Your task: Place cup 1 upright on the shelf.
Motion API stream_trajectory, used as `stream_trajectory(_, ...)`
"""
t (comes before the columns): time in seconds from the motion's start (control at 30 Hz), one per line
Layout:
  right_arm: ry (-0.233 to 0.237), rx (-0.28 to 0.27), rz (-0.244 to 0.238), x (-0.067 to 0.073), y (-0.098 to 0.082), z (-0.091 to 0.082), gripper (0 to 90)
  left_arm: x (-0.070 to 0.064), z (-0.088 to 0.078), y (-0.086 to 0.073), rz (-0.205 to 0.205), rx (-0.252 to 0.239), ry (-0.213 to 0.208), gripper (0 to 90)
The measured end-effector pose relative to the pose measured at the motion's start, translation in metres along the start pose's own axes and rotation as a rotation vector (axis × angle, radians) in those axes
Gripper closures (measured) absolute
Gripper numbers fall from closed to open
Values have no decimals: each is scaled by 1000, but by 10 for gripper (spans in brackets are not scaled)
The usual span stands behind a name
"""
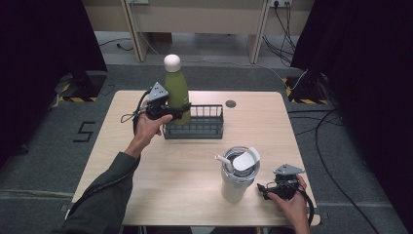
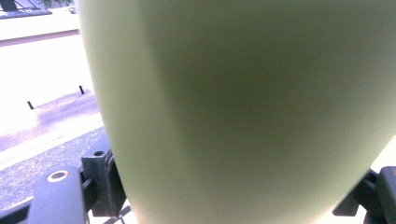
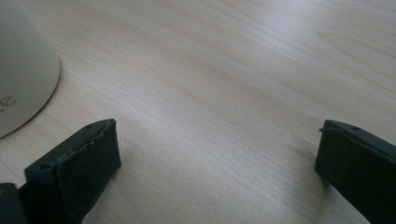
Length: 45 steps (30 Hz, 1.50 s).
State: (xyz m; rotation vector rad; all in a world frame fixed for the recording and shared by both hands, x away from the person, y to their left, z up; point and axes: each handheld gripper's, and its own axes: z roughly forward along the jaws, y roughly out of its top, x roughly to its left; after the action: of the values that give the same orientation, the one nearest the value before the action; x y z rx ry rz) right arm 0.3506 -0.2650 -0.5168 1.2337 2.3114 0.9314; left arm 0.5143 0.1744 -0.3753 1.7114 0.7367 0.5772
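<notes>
One olive-green bottle (image 1: 176, 90), white-capped, gripped in left gripper (image 1: 174, 113) jaws; right gripper (image 1: 267, 190) jaws apart.

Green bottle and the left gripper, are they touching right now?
Touching. In the left gripper view the green bottle sits between the left gripper with both jaws pressed against its sides.

bottle (image 1: 176, 90) stands in your rack's (image 1: 204, 127) left end | rack behind tumbler (image 1: 237, 175) | tumbler left of your right gripper (image 1: 272, 191)

We saw an olive-green bottle (image 1: 176, 92) with a white cap (image 1: 172, 61). Rack (image 1: 204, 127) was black, tumbler (image 1: 237, 181) cream-white, table (image 1: 190, 190) pale woodgrain.
</notes>
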Motion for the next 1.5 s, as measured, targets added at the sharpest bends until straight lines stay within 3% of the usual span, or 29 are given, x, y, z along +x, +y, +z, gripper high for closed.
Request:
stream_trajectory(0.5,0,1,0,0,0,0,3,14,11,-3,-26,-5,37,200)
stream_trajectory(0.57,0,1,1,0,0,0,3,17,12,-4,-13,-8,53,199)
stream_trajectory(0.9,0,1,1,0,0,0,3,23,21,-14,-44,2,79,199)
stream_trajectory(1.03,0,1,1,0,0,0,3,25,22,-18,-28,10,86,199)
stream_trajectory(1.5,0,1,1,0,0,0,3,28,33,-36,-39,38,94,199)
